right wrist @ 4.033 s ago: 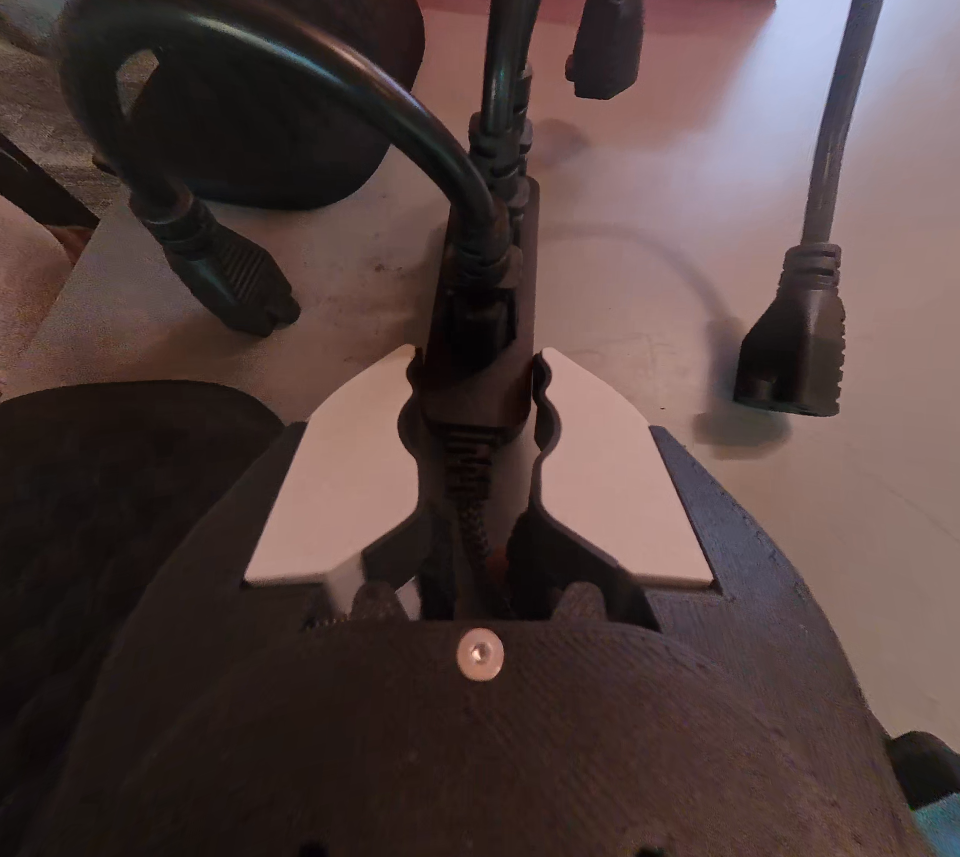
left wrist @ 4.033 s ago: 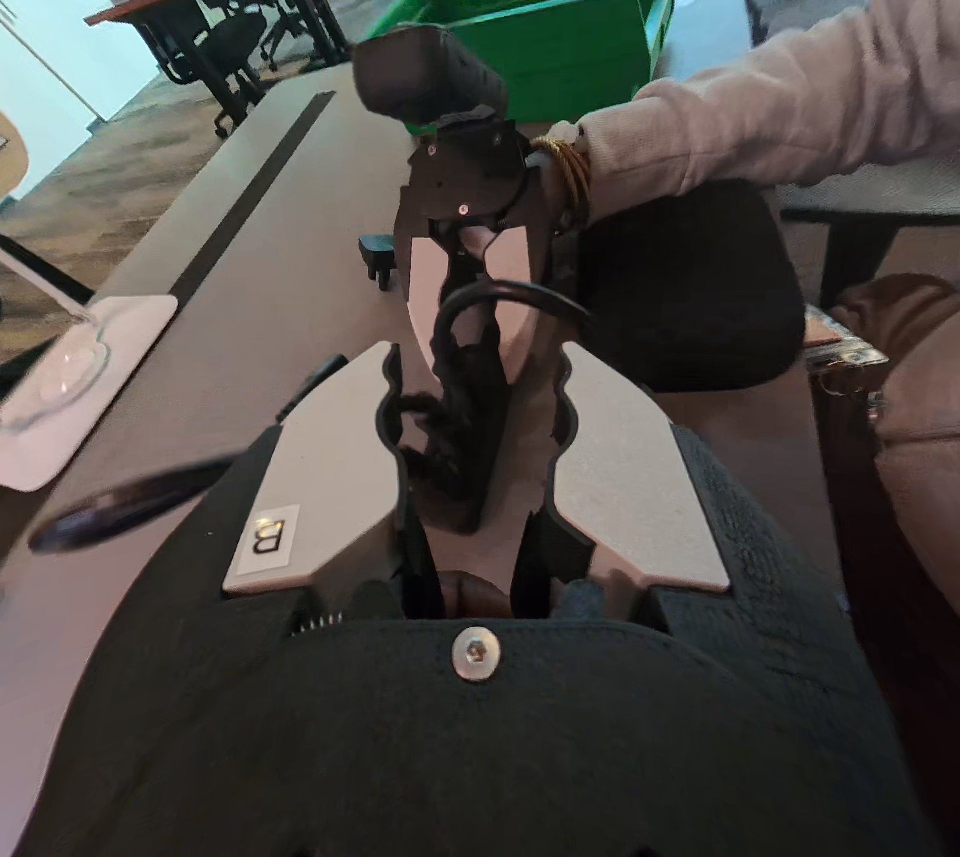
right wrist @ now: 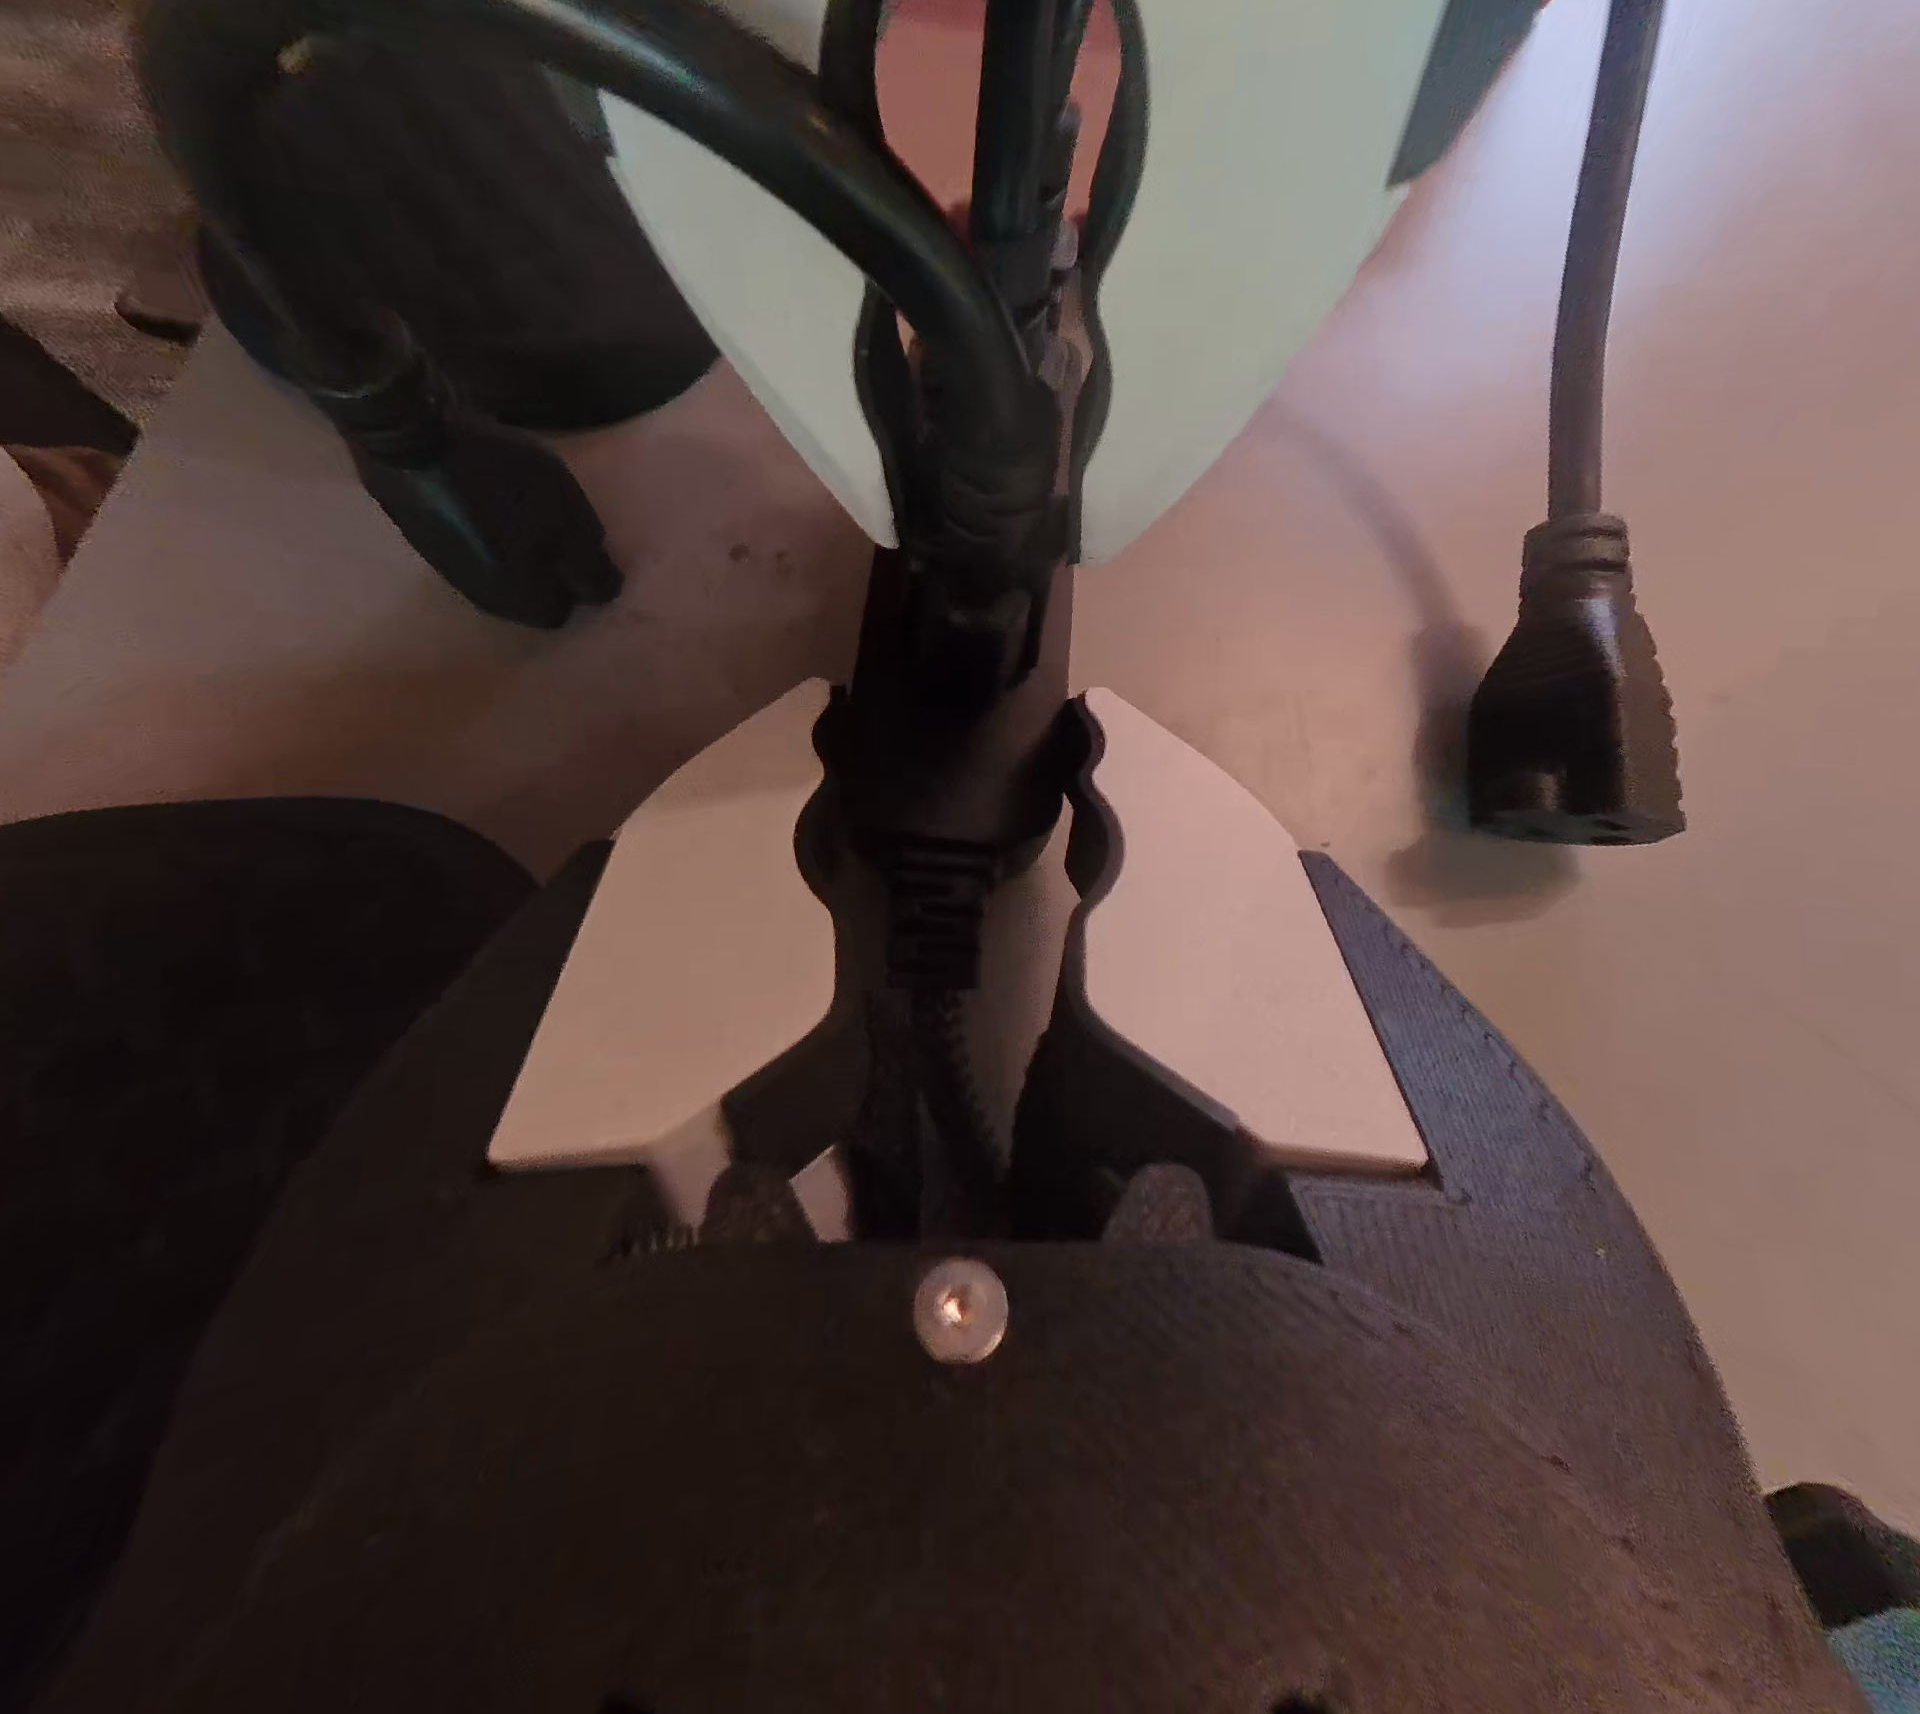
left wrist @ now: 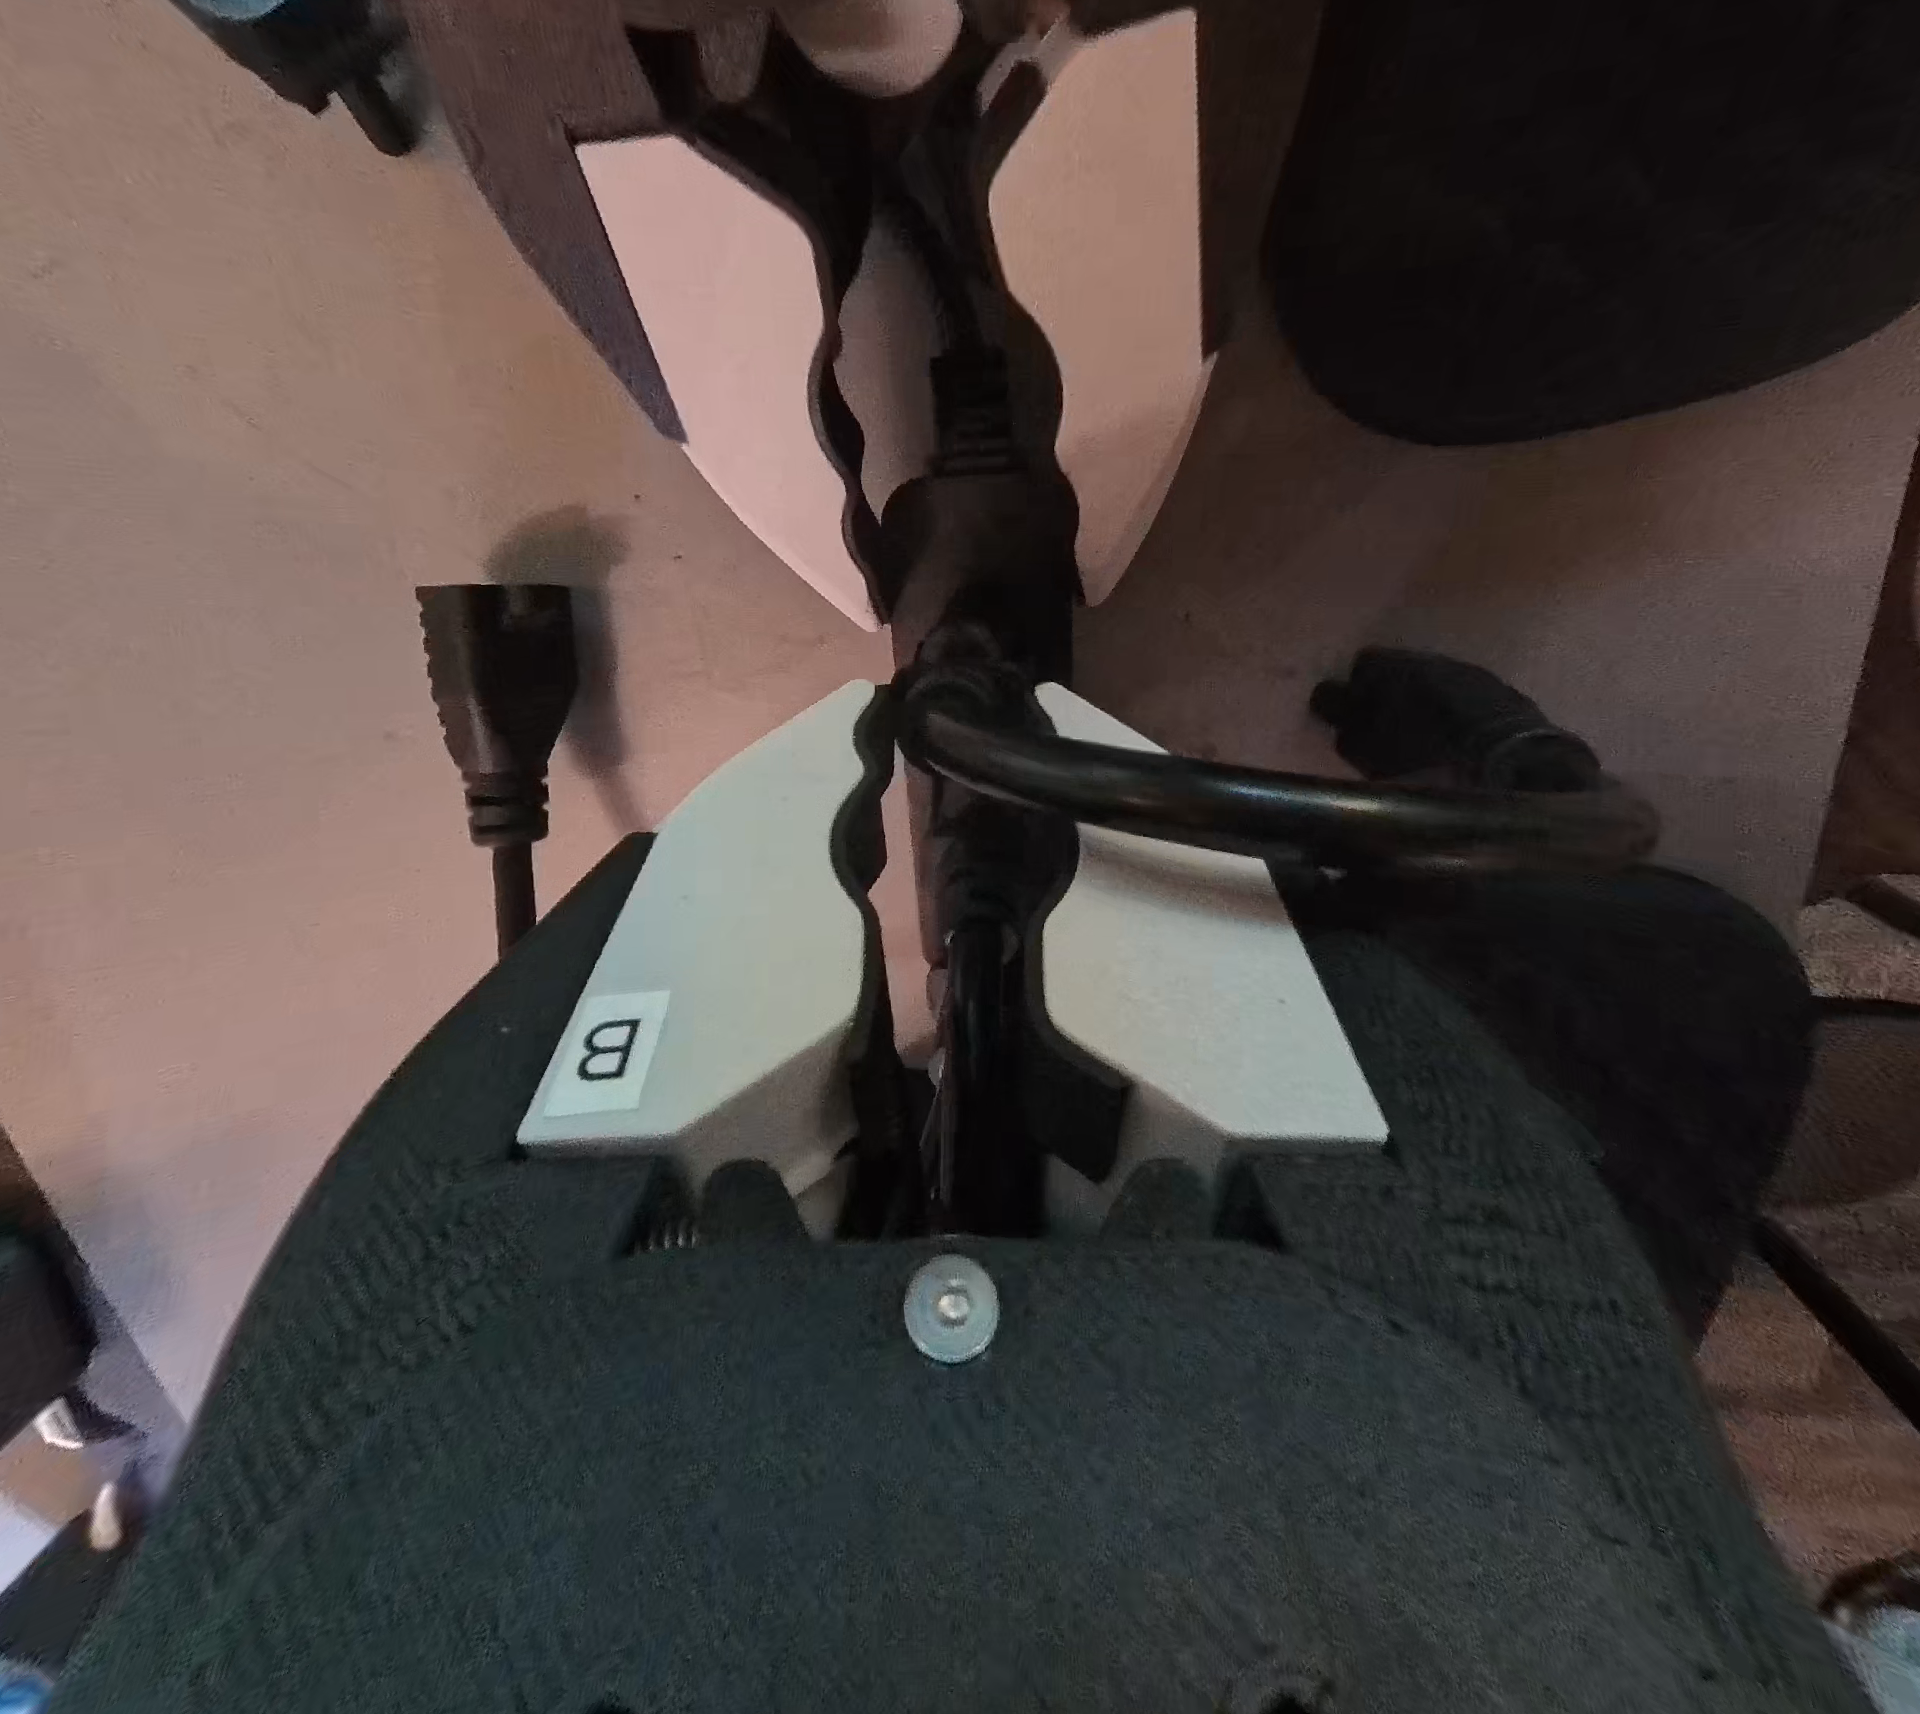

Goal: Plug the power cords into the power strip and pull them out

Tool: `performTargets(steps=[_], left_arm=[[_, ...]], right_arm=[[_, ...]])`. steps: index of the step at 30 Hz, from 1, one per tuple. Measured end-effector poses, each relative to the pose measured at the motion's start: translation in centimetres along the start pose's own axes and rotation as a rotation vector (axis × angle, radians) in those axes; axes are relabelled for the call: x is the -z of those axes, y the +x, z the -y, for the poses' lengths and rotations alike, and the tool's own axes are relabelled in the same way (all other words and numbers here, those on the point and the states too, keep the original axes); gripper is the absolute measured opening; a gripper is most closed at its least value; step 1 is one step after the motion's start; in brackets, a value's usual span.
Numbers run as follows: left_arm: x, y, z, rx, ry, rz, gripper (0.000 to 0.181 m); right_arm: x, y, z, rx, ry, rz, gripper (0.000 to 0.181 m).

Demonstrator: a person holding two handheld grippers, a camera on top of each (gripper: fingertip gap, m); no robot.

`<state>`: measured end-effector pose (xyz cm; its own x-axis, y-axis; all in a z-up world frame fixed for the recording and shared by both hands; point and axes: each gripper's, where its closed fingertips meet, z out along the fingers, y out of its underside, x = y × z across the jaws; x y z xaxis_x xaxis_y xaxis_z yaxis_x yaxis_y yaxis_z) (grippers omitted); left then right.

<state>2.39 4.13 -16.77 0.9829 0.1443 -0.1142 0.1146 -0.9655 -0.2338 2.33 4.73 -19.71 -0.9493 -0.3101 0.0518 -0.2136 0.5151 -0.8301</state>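
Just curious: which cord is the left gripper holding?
The looping black cord, its plug between the left gripper's fingertips; the straight cord lies loose aside.

Right tongs [right wrist: 956,729] clamped around power strip [right wrist: 935,750]

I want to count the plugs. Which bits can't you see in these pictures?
- Power strip sockets: hidden in both views by the two tools' fingers and the plugs.
- Looping cord plug: the left tool covers it in the left wrist view.
- Left tool's far end: cut off by the right wrist view's top edge.
- Cord loop: blurred.
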Motion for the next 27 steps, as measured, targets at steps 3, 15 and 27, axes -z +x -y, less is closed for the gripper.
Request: performTargets(steps=[3, 15, 27], left_arm=[[-0.1, 0.0, 0.1, -0.027, -0.055, -0.005, 0.024], [11.5, 0.5, 1.4, 0.341, 1.067, 0.475, 0.079], [5.9, 2.4, -4.2, 0.562, 1.018, 0.424, 0.094]], right_arm=[[0.1, 0.0, 0.0, 0.004, 0.003, -0.003, 0.041], [0.2, 0.0, 0.1, -0.029, 0.006, 0.001, 0.041], [1.4, 1.1, 2.0, -0.068, 0.169, -0.062, 0.087]])
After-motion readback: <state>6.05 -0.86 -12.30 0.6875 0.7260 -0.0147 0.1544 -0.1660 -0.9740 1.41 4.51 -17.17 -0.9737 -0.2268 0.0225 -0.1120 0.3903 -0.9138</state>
